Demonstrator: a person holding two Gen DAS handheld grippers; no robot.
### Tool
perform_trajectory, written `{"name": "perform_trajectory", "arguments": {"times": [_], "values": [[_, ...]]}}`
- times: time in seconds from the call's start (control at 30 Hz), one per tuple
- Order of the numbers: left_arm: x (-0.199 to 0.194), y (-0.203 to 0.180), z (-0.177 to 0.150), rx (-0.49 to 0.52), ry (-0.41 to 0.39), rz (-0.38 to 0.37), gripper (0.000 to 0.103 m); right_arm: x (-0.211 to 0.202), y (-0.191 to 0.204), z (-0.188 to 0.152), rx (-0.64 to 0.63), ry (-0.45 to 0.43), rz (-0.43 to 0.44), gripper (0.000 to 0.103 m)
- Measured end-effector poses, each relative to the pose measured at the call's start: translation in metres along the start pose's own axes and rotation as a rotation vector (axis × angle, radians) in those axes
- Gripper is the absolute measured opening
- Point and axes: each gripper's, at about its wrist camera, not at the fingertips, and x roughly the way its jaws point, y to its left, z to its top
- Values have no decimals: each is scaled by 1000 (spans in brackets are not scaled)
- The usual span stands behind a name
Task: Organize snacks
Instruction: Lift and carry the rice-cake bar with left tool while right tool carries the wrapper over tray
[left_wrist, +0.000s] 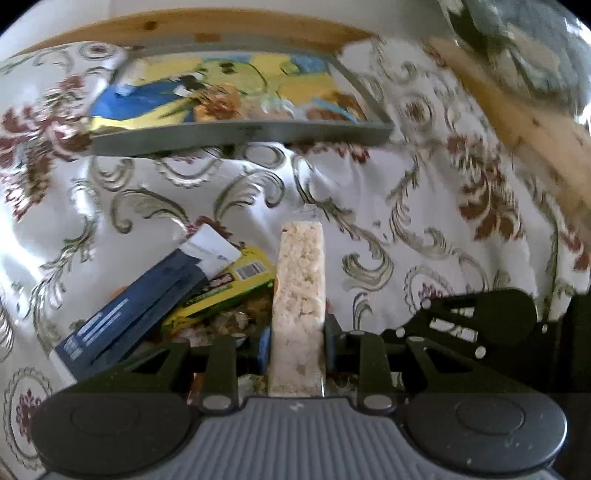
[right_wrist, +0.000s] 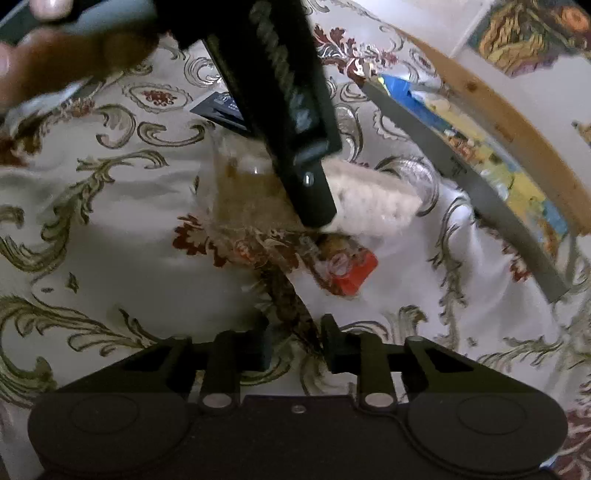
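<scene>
- Left gripper (left_wrist: 298, 343) clamps a clear-wrapped puffed-rice bar (left_wrist: 301, 295) between its fingers; beside it to the left lie a navy packet (left_wrist: 133, 314) and a yellow packet (left_wrist: 229, 284), and ahead waits the grey tray (left_wrist: 240, 134) of sorted snacks.
- Right gripper (right_wrist: 295, 341) hangs part open and empty over the patterned cloth (right_wrist: 129, 240), a red-labelled snack (right_wrist: 347, 266) ahead of it.
- Likely next: carrying the bar forward into the tray.

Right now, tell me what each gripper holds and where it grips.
The left gripper is shut on the puffed rice bar, jaws clamping its long sides near the near end. The right gripper holds nothing.
</scene>
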Motion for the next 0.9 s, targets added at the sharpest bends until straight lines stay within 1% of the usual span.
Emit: {"name": "perform_trajectory", "arguments": {"times": [0.07, 0.13, 0.27, 0.33, 0.6, 0.8, 0.9], "values": [[-7, 4, -3, -32, -34, 4, 30, -2, 3, 0, -26, -12, -39, 17], [-13, 7, -4, -52, -63, 14, 30, -3, 5, 1, -42, -22, -77, 15], [-19, 11, -2, -77, -104, 37, 30, -7, 4, 0, -39, -28, -113, 11], [-23, 12, 0, -85, -130, 44, 30, -10, 3, -1, -30, -39, -135, 11], [-37, 14, 9, -107, -213, 82, 30, -22, -13, 1, 48, -97, -225, 11], [-41, 21, 26, -127, -266, 125, 30, -33, -32, 8, 156, -180, -298, 11], [-41, 23, 39, -131, -304, 153, 30, -34, -47, 15, 213, -227, -339, 11]]}}
